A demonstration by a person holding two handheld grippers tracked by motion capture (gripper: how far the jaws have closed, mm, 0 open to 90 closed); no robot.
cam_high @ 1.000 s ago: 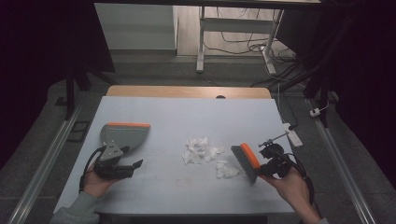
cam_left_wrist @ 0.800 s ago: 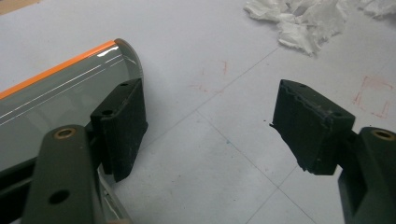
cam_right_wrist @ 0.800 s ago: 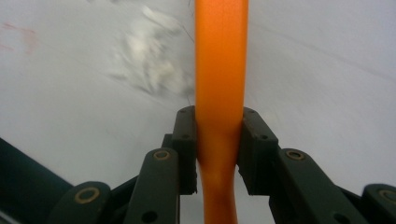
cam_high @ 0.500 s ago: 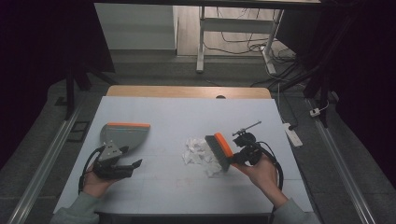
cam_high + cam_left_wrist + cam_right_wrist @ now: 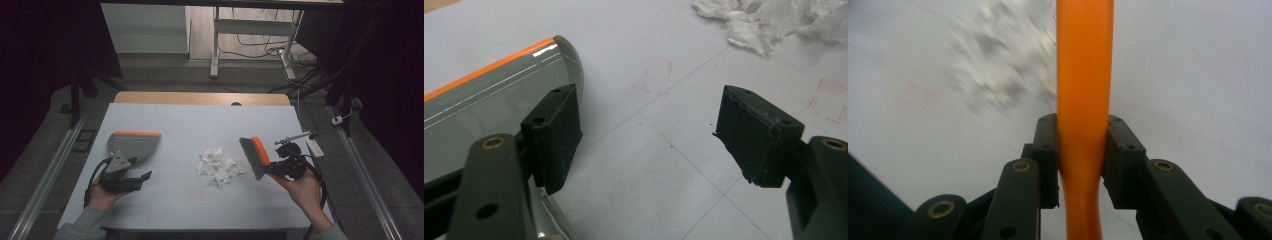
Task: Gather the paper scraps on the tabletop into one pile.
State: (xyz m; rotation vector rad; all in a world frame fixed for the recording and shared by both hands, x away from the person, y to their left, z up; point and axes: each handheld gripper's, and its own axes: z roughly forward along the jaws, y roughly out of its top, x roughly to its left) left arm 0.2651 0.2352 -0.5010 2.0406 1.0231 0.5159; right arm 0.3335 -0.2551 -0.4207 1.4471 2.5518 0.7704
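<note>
Sweeping is the job right now, so keep your right gripper (image 5: 276,165) squeezed tight on the orange handle of the brush (image 5: 255,157); its jaws are clamped on that handle from both sides. The brush sits just to the right of the pile of torn paper (image 5: 219,164), with the bristles facing the pile. Lower the bristles until they touch the table (image 5: 210,120), then push slowly to the left so no scraps jump away. Short, soft strokes work best.

Your left gripper (image 5: 131,181) has its jaws wide apart and holds nothing. It rests near the grey dustpan (image 5: 131,145), touching its left side as the left gripper view shows. The dustpan lies well apart from the paper, on the left, with its orange edge on the far side. You will likely need to grab it and turn it toward the pile.

Nothing lies between the paper and the dustpan, so the path is open. Mind the cables trailing from your grippers.
</note>
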